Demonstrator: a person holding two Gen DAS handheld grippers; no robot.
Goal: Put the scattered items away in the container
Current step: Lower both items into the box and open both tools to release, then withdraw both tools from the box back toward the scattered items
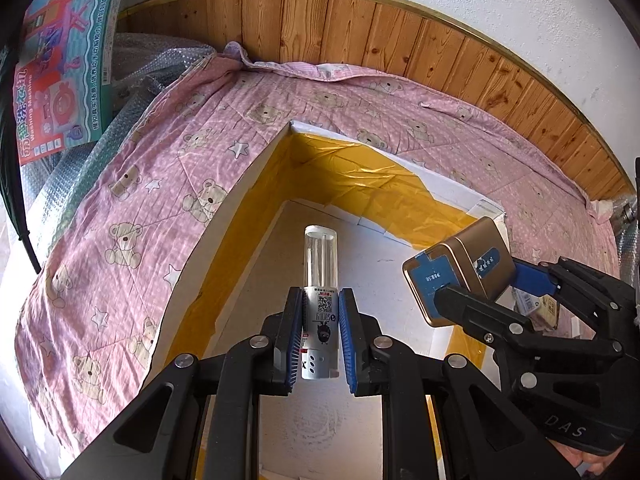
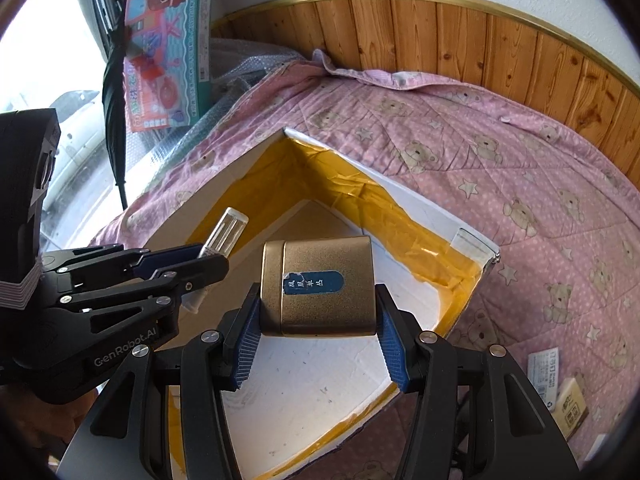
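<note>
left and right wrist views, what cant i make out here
- Spray bottle, left wrist view: lower end hidden between the left claw pads.
- Box near corner, both views: hidden behind the claw bodies.
- Small cartons on the quilt, right wrist view: print too small; partly hidden by the right claw, which holds the gold tin.

right tool [image 2: 318,322] grips a gold tin [image 2: 320,288] over the white box [image 2: 432,212]; left tool [image 2: 192,262] seems clamped on a clear-capped bottle [image 2: 224,234].
</note>
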